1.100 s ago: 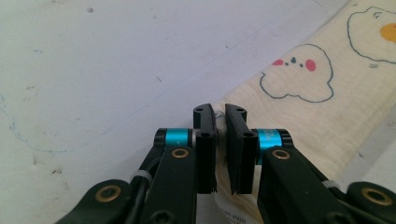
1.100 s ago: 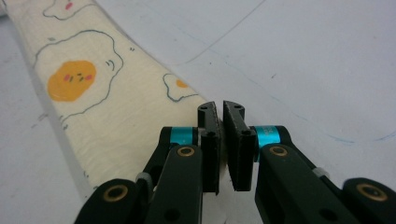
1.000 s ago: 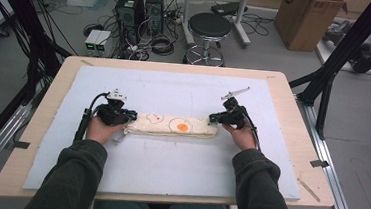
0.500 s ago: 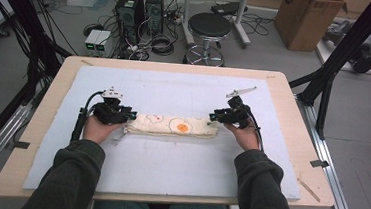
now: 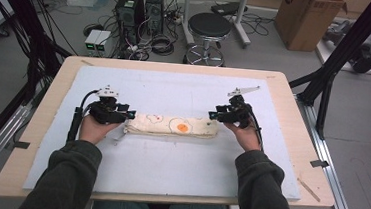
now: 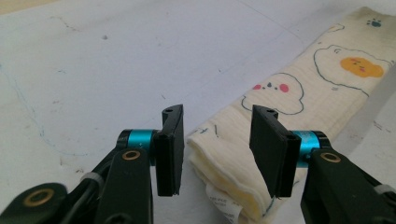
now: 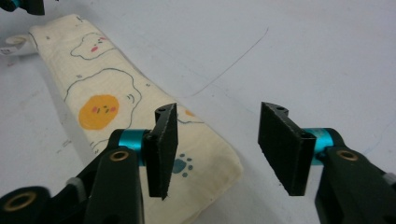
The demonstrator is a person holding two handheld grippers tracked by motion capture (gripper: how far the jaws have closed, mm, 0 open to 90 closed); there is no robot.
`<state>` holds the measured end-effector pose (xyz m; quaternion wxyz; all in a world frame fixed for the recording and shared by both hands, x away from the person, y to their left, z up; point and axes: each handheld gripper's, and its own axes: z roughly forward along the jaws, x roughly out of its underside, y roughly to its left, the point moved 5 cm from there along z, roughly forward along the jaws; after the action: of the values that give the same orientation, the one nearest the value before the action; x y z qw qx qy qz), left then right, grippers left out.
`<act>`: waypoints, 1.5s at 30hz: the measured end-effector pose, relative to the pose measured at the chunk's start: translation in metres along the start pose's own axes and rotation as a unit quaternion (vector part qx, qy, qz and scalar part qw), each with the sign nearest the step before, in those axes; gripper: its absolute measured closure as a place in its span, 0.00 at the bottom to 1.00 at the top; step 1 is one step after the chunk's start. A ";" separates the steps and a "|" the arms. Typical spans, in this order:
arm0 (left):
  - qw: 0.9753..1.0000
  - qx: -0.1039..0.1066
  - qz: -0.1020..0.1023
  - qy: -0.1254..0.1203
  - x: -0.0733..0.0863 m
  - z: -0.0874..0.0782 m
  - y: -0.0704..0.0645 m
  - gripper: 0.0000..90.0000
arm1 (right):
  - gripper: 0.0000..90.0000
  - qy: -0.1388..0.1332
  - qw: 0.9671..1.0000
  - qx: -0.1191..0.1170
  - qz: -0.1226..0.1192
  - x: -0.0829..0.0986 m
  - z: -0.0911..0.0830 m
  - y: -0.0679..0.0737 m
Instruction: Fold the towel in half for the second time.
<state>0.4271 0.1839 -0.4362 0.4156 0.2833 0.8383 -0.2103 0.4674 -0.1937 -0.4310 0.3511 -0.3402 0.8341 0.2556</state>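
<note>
From above, a folded cream cloth (image 5: 171, 126) printed with fried eggs lies as a long strip mid-table, the left gripper (image 5: 128, 114) at its nine o'clock end and the right gripper (image 5: 211, 115) at three o'clock. In the left gripper view, the jaws stand released around the cloth's layered end. In the right gripper view, the jaws gape open, the paw-printed end at seven o'clock.

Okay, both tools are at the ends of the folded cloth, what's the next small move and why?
Probably shut the left tool on its end of the folded cloth: its jaws stand open with the layered edge already between them. The right tool is also open, but the cloth's corner lies beside its left jaw, so it likely needs a slight shift first.
</note>
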 end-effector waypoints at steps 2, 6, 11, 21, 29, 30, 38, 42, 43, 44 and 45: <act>1.000 0.002 -0.001 -0.003 -0.001 -0.001 -0.001 0.59 | 0.47 -0.005 1.000 -0.002 0.000 -0.001 -0.001 0.001; 1.000 0.005 -0.001 -0.007 -0.002 -0.004 -0.003 0.57 | 0.41 -0.013 1.000 -0.004 0.000 -0.003 -0.002 0.002; 1.000 0.008 -0.008 -0.014 -0.004 -0.007 -0.005 0.54 | 0.34 -0.018 1.000 0.001 0.009 -0.004 -0.005 0.003; 1.000 0.016 -0.011 -0.018 -0.005 -0.012 -0.008 0.45 | 0.26 -0.025 1.000 0.000 0.011 -0.005 -0.009 0.005; 1.000 0.014 -0.011 -0.024 -0.005 -0.018 -0.008 0.41 | 0.18 -0.029 0.999 0.014 0.008 -0.006 -0.013 0.007; 1.000 0.014 -0.012 -0.024 -0.005 -0.018 -0.008 0.40 | 0.17 -0.030 0.999 0.015 0.011 -0.006 -0.013 0.008; 0.999 0.017 -0.008 -0.027 -0.004 -0.025 -0.010 0.37 | 0.14 -0.038 0.999 0.021 0.007 -0.008 -0.019 0.012; 0.999 0.018 -0.004 -0.030 -0.004 -0.029 -0.013 0.37 | 0.14 -0.040 0.999 0.021 0.008 -0.009 -0.021 0.014; 0.999 0.019 -0.005 -0.030 -0.003 -0.030 -0.014 0.37 | 0.14 -0.041 0.999 0.020 0.008 -0.009 -0.022 0.015; 0.999 0.019 -0.005 -0.030 -0.003 -0.031 -0.014 0.37 | 0.14 -0.040 0.999 0.021 0.007 -0.009 -0.022 0.015; 0.999 0.021 -0.004 -0.029 -0.003 -0.032 -0.014 0.37 | 0.14 -0.041 0.999 0.021 0.007 -0.009 -0.022 0.015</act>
<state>0.4010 0.1906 -0.4139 0.4330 0.2827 0.8222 -0.2379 0.4513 -0.1953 -0.4075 0.3901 -0.3165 0.8266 0.2539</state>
